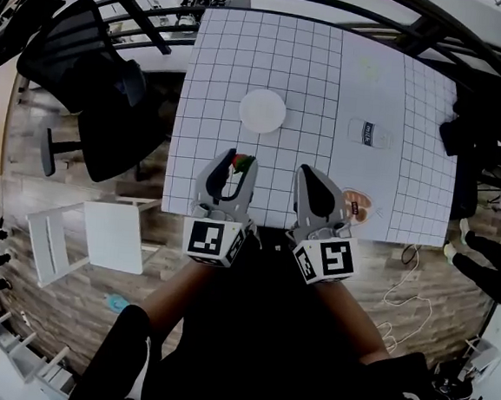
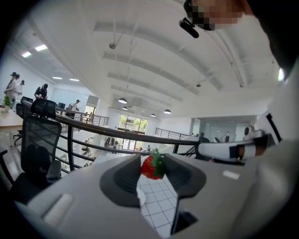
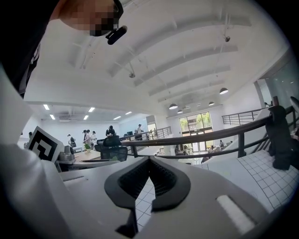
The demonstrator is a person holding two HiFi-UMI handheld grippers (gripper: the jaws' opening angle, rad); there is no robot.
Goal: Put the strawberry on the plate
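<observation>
My left gripper (image 1: 236,165) is shut on a red strawberry (image 1: 241,163) with green leaves, held over the near edge of the gridded table. The same strawberry (image 2: 153,167) shows pinched between the dark pads at the jaw tips of the left gripper (image 2: 153,169), which tilts upward. The round white plate (image 1: 263,111) lies farther out on the table, a little right of the berry. My right gripper (image 1: 314,185) hovers beside the left one, its jaws closed together and empty; the right gripper view shows the right gripper (image 3: 149,163) with its tips meeting.
A white gridded mat (image 1: 271,66) covers the table. A clear cup-like object (image 1: 370,133) lies at the right, and a small round printed item (image 1: 357,204) sits near the front right edge. A black office chair (image 1: 87,76) and a white stool (image 1: 82,237) stand left of the table.
</observation>
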